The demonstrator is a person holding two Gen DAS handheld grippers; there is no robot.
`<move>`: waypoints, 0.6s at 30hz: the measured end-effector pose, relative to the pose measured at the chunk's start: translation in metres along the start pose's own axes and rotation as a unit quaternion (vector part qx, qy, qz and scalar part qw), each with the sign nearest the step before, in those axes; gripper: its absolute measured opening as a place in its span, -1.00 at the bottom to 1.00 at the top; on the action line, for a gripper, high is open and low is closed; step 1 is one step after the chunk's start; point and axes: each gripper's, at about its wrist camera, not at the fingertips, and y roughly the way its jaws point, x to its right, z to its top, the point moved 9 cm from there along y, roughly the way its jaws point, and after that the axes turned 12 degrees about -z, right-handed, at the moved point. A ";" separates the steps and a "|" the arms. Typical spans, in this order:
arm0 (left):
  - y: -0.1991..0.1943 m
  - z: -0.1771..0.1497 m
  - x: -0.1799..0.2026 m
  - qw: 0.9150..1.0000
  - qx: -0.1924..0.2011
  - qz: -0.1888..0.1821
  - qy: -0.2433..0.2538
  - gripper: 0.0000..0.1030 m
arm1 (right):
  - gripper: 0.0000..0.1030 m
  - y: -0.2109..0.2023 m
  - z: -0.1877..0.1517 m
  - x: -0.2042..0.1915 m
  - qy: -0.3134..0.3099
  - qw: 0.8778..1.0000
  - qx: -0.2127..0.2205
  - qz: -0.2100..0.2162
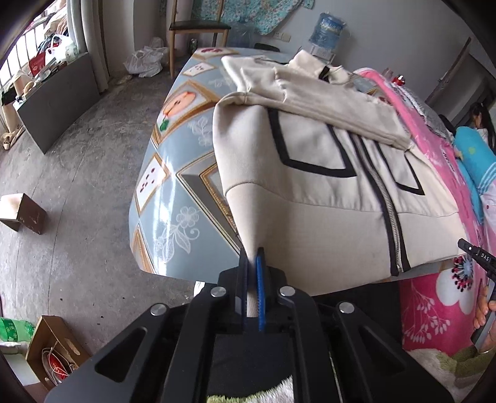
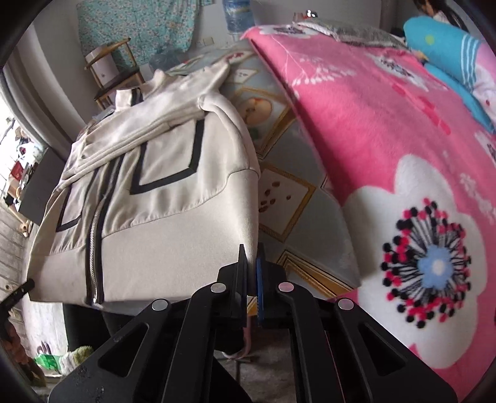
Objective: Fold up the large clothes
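A cream zip-up jacket [image 1: 325,198] with black trim lies on the table, sleeves folded across its chest. My left gripper [image 1: 252,257] is shut on the jacket's hem at its left corner, with the cloth pinched between the pads and lifted off the table edge. In the right wrist view the same jacket [image 2: 173,198] hangs from its other hem corner, on which my right gripper [image 2: 251,254] is shut. The zipper [image 2: 99,217] runs down the front. The right gripper's tip [image 1: 474,252] shows at the left wrist view's right edge.
The table carries a blue picture-print cloth [image 1: 173,186] and a pink floral blanket [image 2: 387,155] on its right half. A wooden chair [image 1: 195,28], plastic bags and cardboard boxes [image 1: 52,347] stand on the concrete floor. A person [image 1: 482,121] sits at the far right.
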 end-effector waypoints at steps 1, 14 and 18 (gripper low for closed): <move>-0.006 0.000 0.003 1.000 0.001 0.005 0.009 -0.91 | -0.92 -0.005 -0.001 0.001 -0.002 1.000 0.000 0.001; 0.027 -0.027 -0.020 0.997 -0.070 -0.005 -0.022 -0.85 | -0.80 0.036 -0.037 0.007 0.009 0.997 -0.073 0.000; 0.031 -0.032 -0.025 0.996 -0.080 -0.014 -0.035 -0.80 | -0.60 0.035 -0.039 0.012 0.018 0.997 -0.080 0.002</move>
